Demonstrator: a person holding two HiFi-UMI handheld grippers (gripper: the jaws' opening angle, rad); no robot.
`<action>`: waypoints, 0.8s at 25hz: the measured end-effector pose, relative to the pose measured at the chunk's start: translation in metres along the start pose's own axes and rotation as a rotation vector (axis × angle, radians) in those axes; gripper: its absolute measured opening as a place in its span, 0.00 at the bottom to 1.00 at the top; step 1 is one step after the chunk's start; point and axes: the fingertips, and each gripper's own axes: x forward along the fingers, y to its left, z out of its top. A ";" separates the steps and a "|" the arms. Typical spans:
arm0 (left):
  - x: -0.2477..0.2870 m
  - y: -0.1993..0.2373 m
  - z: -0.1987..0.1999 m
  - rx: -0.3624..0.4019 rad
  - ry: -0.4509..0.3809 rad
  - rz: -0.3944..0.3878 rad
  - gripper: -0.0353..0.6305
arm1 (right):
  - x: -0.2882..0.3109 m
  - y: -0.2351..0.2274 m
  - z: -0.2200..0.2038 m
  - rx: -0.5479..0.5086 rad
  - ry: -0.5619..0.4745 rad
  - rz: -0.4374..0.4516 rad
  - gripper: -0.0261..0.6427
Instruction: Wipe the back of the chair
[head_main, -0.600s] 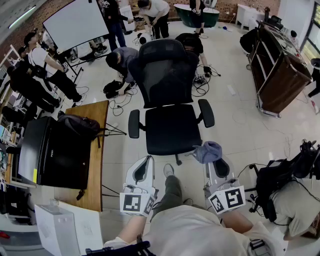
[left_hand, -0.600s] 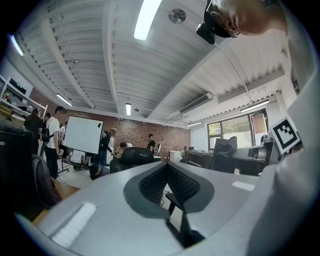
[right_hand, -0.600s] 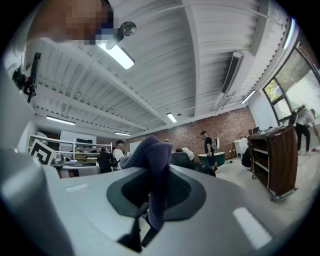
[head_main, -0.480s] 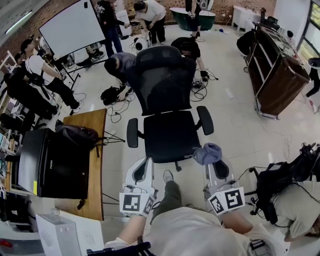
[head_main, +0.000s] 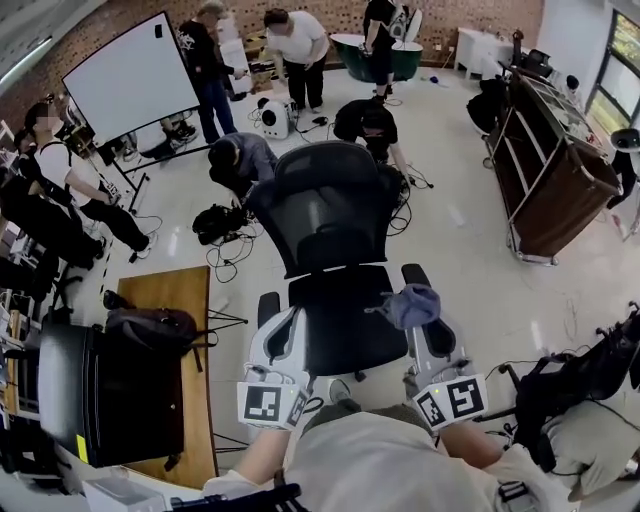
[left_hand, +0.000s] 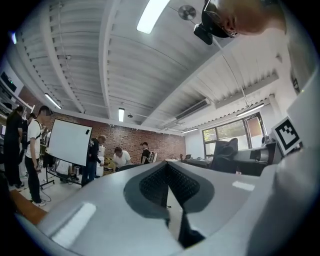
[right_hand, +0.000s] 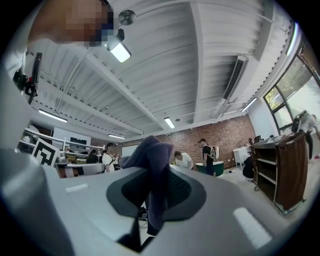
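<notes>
The black mesh office chair stands just in front of me in the head view, its back (head_main: 328, 205) upright and its seat (head_main: 345, 325) turned toward me. My left gripper (head_main: 289, 322) hovers over the seat's front left; its own view shows the left gripper (left_hand: 167, 175) shut with nothing in it. My right gripper (head_main: 426, 325) is over the seat's front right, shut on a blue-purple cloth (head_main: 411, 305). In the right gripper view the cloth (right_hand: 152, 170) bunches above the right gripper (right_hand: 150, 200) and hangs down between the pads.
A wooden table (head_main: 180, 290) at my left carries a black bag (head_main: 150, 325) and a black case (head_main: 100, 400). A brown cart (head_main: 555, 170) stands at the right, a black backpack (head_main: 590, 375) lower right. Several people and floor cables are behind the chair, near a whiteboard (head_main: 130, 75).
I have come closer to the chair: it fills more of the head view and both grippers now overlap the seat's front. Both grippers hold as before.
</notes>
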 end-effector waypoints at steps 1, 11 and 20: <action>0.007 0.011 -0.003 0.007 -0.003 0.003 0.15 | 0.012 0.000 -0.007 0.003 0.003 -0.003 0.12; 0.060 0.070 -0.060 -0.009 0.046 0.056 0.15 | 0.094 -0.024 -0.094 0.038 0.124 0.035 0.12; 0.061 0.055 -0.062 0.028 0.087 0.120 0.15 | 0.266 -0.061 -0.239 0.008 0.308 0.065 0.12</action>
